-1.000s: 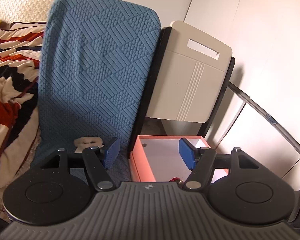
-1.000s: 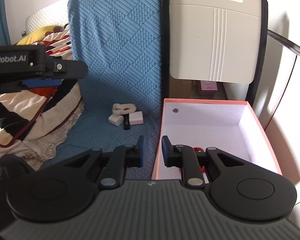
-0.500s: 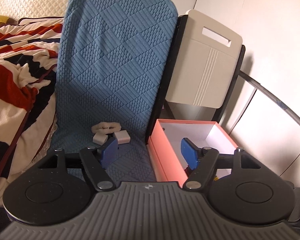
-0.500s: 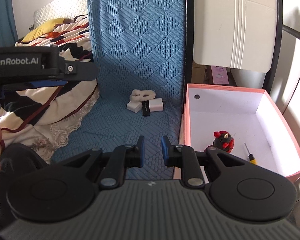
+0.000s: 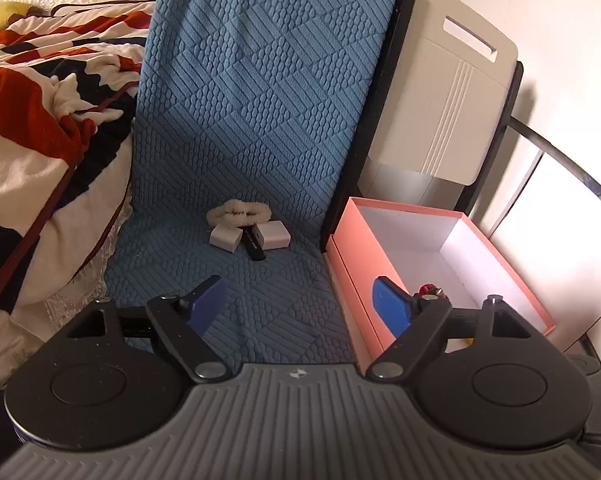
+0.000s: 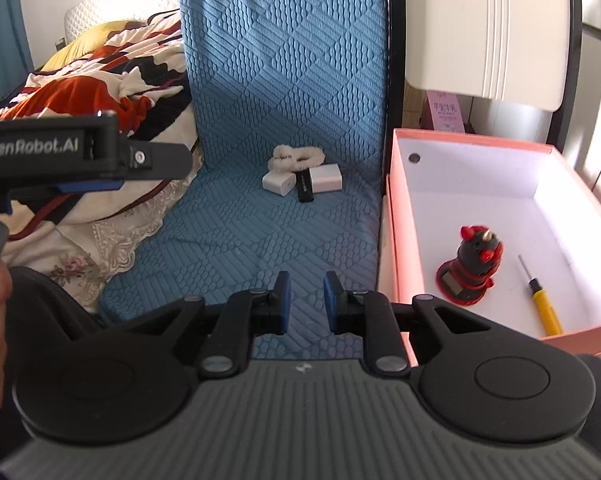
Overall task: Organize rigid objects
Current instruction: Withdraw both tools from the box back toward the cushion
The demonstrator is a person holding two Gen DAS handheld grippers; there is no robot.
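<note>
left claw [image 5: 300, 308] just widening, empty — two chargers [image 5: 226, 239] beyond.

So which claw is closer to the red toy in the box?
Right. The right claw hangs just left of the red toy; the left claw is farther left, by the blanket.

The blue mat [image 6: 284, 216] lies bare from its near edge up to the small cluster of chargers [image 6: 302, 180] at its fold. Left of the mat, heaped bedding [image 6: 112, 184] crowds its edge. Right of the mat, the pink box [image 6: 400, 240] wall rises; above it, a black frame [image 6: 394, 60] blocks passage.
</note>
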